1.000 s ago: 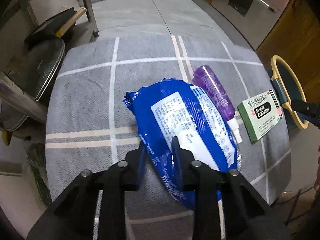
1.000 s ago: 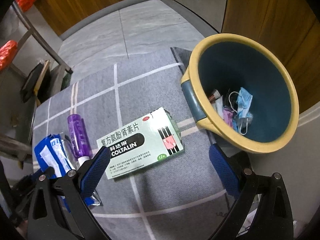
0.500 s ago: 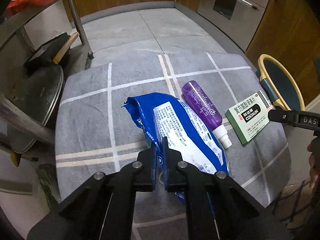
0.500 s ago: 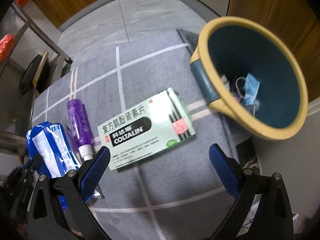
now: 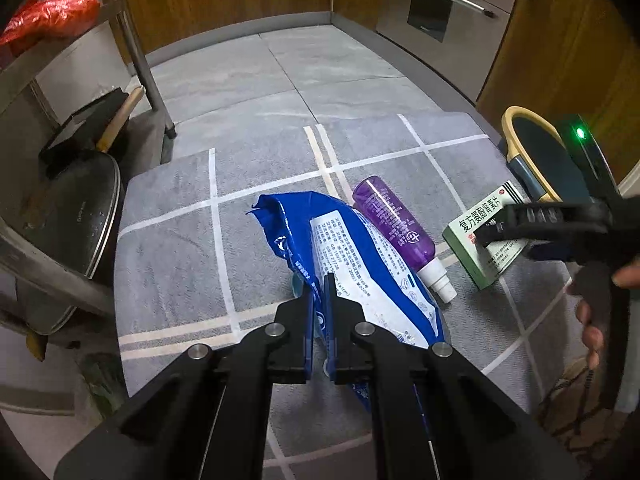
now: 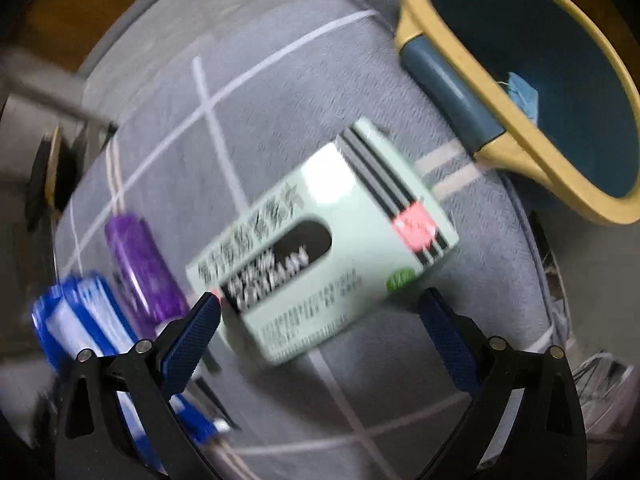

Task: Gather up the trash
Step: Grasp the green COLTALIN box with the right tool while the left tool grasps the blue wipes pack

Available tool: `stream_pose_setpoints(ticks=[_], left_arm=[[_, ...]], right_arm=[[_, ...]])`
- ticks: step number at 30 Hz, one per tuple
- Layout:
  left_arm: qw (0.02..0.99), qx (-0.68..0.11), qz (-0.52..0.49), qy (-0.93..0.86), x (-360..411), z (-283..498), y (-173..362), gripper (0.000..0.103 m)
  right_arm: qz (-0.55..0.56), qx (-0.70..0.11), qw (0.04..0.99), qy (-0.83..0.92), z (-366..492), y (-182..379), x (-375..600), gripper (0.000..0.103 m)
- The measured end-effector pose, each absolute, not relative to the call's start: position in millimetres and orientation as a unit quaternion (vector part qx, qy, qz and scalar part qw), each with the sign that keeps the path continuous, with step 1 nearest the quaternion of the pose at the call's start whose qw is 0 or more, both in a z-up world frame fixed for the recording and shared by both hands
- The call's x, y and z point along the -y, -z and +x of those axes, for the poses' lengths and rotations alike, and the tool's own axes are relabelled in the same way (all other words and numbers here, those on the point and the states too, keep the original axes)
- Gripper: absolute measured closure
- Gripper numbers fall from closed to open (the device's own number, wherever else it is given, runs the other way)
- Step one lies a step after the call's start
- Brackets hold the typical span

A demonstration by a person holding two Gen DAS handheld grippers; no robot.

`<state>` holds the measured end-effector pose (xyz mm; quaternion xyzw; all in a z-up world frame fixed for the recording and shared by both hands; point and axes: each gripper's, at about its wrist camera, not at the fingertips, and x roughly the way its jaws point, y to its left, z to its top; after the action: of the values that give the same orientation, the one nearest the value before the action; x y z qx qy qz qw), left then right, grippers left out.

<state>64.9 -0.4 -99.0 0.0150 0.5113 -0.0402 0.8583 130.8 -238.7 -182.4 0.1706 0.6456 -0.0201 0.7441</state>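
Trash lies on a grey checked mat (image 5: 168, 248). Biggest container: yellow-rimmed blue bin (image 6: 532, 160) at mat's far right edge, w/ a blue face mask (image 6: 522, 94) inside; rest of contents not clear. Blue crinkled wrapper (image 5: 360, 276), white label up, is pinched in left gripper (image 5: 319, 280), jaws pressed together. Green-white med box (image 6: 320, 248) lies flat, below right gripper (image 6: 320, 312), jaws spread wide. Purple bottle (image 5: 394, 226), white cap, lies btwn wrapper & box.
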Motion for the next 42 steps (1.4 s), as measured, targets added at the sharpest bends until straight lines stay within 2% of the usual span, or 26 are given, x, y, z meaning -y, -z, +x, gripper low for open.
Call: stream_pose_setpoints(ticks=[7, 10, 16, 18, 22, 23, 24, 32, 33, 34, 35, 36, 37, 42], left_arm=[[0.853, -0.519, 0.015, 0.049, 0.5, 67.1, 103.7, 0.098], [0.849, -0.525, -0.016, 0.051, -6.8, 68.1, 105.2, 0.099], [0.855, -0.512, -0.071, 0.042, -34.5, 70.8, 93.3, 0.102], [0.857, -0.503, -0.100, 0.046, -42.6, 70.1, 86.1, 0.102], [0.870, -0.479, -0.095, 0.062, -36.2, 66.6, 66.6, 0.102], [0.874, -0.473, -0.094, 0.065, -34.1, 66.0, 61.5, 0.102], [0.876, -0.467, -0.095, 0.069, -31.9, 65.4, 57.1, 0.102], [0.886, -0.451, -0.080, 0.066, -27.8, 63.8, 42.8, 0.102], [0.888, -0.447, -0.083, 0.063, -29.5, 63.4, 40.7, 0.102], [0.890, -0.444, -0.084, 0.061, -31.2, 63.6, 38.8, 0.102], [0.892, -0.439, -0.087, 0.061, -32.3, 62.8, 35.7, 0.102], [0.894, -0.435, -0.088, 0.062, -34.1, 62.5, 33.4, 0.102], [0.896, -0.431, -0.088, 0.062, -34.8, 62.1, 30.7, 0.102], [0.902, -0.418, -0.086, 0.065, -37.5, 61.7, 22.1, 0.102]], right_arm=[[0.152, -0.624, 0.765, 0.055, 149.4, 182.2, 219.7, 0.004], [0.126, -0.608, 0.783, 0.044, 147.6, 181.8, 207.4, 0.004], [0.111, -0.595, 0.796, 0.002, 145.9, 177.8, 199.8, 0.018], [0.111, -0.581, 0.807, -0.006, 145.3, 169.9, 200.6, 0.042], [0.120, -0.566, 0.815, -0.028, 147.4, 159.1, 208.5, 0.064], [0.124, -0.561, 0.818, -0.032, 148.7, 156.8, 209.5, 0.079], [0.123, -0.556, 0.821, -0.037, 148.3, 153.3, 211.3, 0.102], [0.102, -0.546, 0.828, -0.071, 141.4, 141.9, 215.4, 0.102], [0.105, -0.546, 0.828, -0.072, 142.6, 141.1, 215.7, 0.097], [0.105, -0.547, 0.827, -0.074, 143.0, 142.4, 213.8, 0.086], [0.104, -0.551, 0.825, -0.074, 143.6, 144.1, 211.1, 0.051], [0.103, -0.552, 0.824, -0.074, 147.6, 146.4, 203.7, 0.023], [0.098, -0.550, 0.826, -0.074, 149.4, 146.6, 198.7, 0.020], [0.058, -0.565, 0.819, -0.086, 156.2, 157.3, 167.5, 0.017]])
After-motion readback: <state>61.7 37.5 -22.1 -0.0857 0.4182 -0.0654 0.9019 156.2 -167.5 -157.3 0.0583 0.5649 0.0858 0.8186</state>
